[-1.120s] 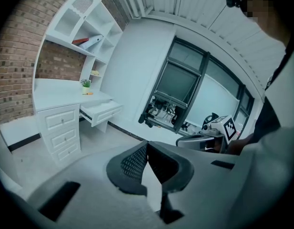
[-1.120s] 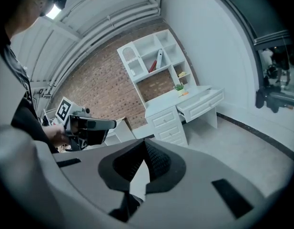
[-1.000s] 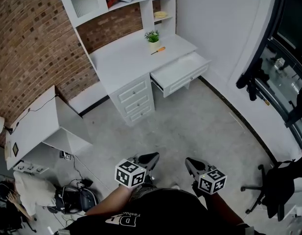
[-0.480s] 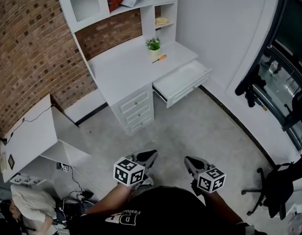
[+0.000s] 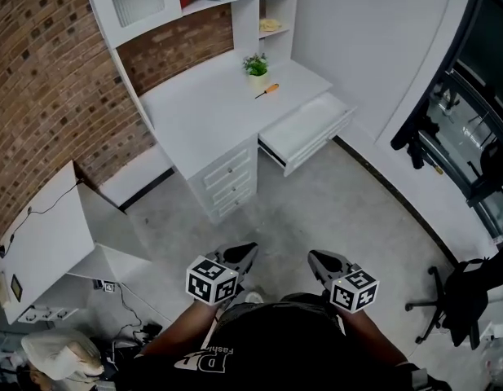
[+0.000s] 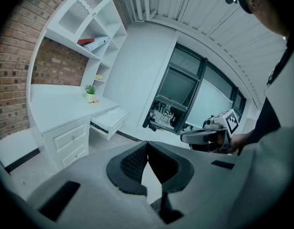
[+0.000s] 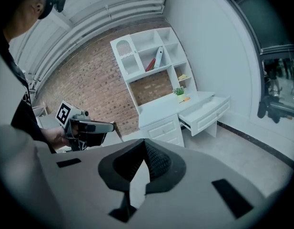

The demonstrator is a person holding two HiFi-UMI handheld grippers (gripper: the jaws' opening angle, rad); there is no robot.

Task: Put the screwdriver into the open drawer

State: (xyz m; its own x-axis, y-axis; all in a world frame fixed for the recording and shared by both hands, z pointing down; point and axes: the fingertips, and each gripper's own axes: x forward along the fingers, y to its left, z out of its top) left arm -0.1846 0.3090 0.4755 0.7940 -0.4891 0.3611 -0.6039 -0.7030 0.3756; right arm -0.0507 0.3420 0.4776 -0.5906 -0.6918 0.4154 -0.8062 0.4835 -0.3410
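Standing well apart from the white wooden desk [image 5: 194, 112]; step in hand judged as approach, no grasp yet. On the left gripper [image 5: 246, 252] and the right gripper [image 5: 315, 261], jaws pressed together, nothing between them. The small orange-handled screwdriver [image 5: 266, 90] lies near the desktop's back right corner, just beside the potted green plant [image 5: 256, 65]. The white drawer [image 5: 306, 129] hangs open under the right edge. Next: close in, part one gripper's jaws, take the handle.

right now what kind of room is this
Probably a home office or study corner, possibly a staged one. A white desk with shelves above it stands against a brick wall, one drawer pulled open. A black office chair sits at the right edge on a bare grey floor.
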